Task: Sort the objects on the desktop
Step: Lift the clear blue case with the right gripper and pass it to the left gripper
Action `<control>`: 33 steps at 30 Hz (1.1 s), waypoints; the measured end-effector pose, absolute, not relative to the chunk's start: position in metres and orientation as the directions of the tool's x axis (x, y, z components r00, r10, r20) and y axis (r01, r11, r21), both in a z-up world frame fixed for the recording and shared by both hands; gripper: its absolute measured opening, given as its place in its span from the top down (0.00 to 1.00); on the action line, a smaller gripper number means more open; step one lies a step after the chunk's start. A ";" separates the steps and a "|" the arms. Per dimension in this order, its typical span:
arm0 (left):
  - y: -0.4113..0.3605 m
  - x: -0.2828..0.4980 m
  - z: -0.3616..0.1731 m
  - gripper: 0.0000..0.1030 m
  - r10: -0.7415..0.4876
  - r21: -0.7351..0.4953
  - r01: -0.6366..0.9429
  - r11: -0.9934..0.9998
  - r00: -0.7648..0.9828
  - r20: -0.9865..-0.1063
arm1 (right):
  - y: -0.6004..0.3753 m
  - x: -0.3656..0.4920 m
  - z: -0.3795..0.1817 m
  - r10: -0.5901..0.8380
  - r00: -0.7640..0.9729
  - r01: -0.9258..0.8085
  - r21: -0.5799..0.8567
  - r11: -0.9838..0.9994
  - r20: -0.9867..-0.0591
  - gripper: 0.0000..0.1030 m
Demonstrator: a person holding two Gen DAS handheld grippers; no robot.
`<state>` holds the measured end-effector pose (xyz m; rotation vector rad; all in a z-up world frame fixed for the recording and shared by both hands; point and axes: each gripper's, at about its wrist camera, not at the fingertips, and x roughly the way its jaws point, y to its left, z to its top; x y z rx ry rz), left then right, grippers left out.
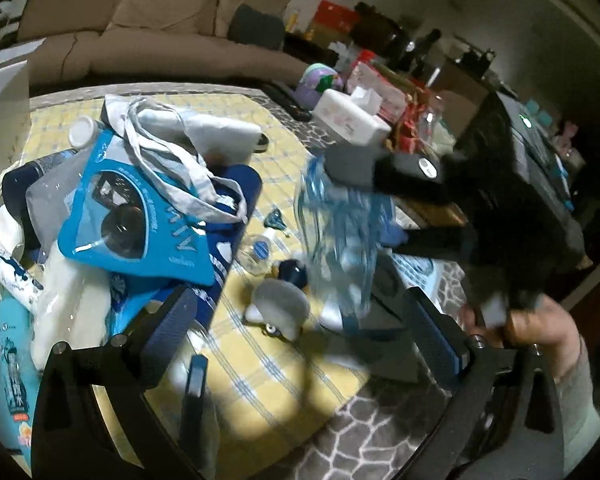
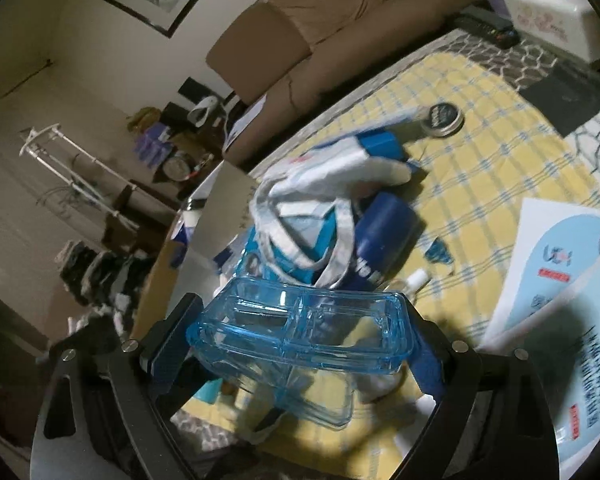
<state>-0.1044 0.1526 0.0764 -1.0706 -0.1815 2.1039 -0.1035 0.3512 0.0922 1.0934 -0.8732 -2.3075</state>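
Clear blue plastic divided box [image 2: 300, 330] is clamped between the right gripper [image 2: 296, 344]'s two fingers, held up off the yellow checked tablecloth [image 2: 480, 92]. Left gripper [image 1: 300, 344] hangs with its fingers spread wide, nothing in them. Past that, a white and blue tote bag [image 2: 324, 196] sits on the pile, then a small round tin [image 2: 444, 118], and a brown sofa [image 2: 312, 28] way back.

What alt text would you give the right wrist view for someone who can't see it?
The right gripper is shut on a clear blue divided plastic box, held above a yellow checked tablecloth. Beyond it lies a white tote bag with grey straps over blue packaging, with a small round tin farther back.
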 end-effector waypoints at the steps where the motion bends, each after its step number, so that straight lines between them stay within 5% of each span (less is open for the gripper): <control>1: 0.152 -0.109 0.077 0.01 0.688 -0.444 -0.560 -0.700 -0.362 -0.629 | 0.348 -0.104 0.090 -0.634 -0.579 0.123 0.714 -0.689 -0.512 0.08; 8: 0.148 -0.121 0.086 0.04 0.745 -0.496 -0.583 -0.644 -0.329 -0.580 | 0.328 -0.104 0.088 -0.759 -0.502 0.196 0.800 -0.567 -0.416 0.08; 9: 0.146 -0.122 0.087 0.14 0.753 -0.504 -0.585 -0.635 -0.321 -0.575 | 0.325 -0.105 0.089 -0.772 -0.492 0.205 0.808 -0.552 -0.402 0.08; 10: 0.144 -0.123 0.087 0.34 0.760 -0.515 -0.584 -0.627 -0.312 -0.570 | 0.322 -0.105 0.090 -0.784 -0.484 0.215 0.816 -0.537 -0.389 0.08; 11: 0.142 -0.121 0.088 0.40 0.763 -0.520 -0.584 -0.624 -0.311 -0.567 | 0.319 -0.105 0.091 -0.793 -0.476 0.223 0.821 -0.526 -0.380 0.08; 18: 0.126 -0.111 0.103 0.65 0.770 -0.524 -0.578 -0.626 -0.348 -0.535 | 0.307 -0.107 0.094 -0.814 -0.449 0.230 0.833 -0.504 -0.369 0.06; 23: 0.102 -0.108 0.117 0.66 0.778 -0.544 -0.561 -0.625 -0.383 -0.499 | 0.325 -0.106 0.099 -0.804 -0.496 0.211 0.852 -0.479 -0.329 0.05; 29: 0.090 -0.095 0.118 0.63 0.733 -0.489 -0.558 -0.670 -0.395 -0.554 | 0.337 -0.102 0.098 -0.743 -0.532 0.170 0.808 -0.565 -0.407 0.05; 33: 0.092 -0.063 0.102 0.29 0.691 -0.433 -0.577 -0.692 -0.356 -0.629 | 0.342 -0.100 0.096 -0.706 -0.537 0.151 0.771 -0.618 -0.461 0.05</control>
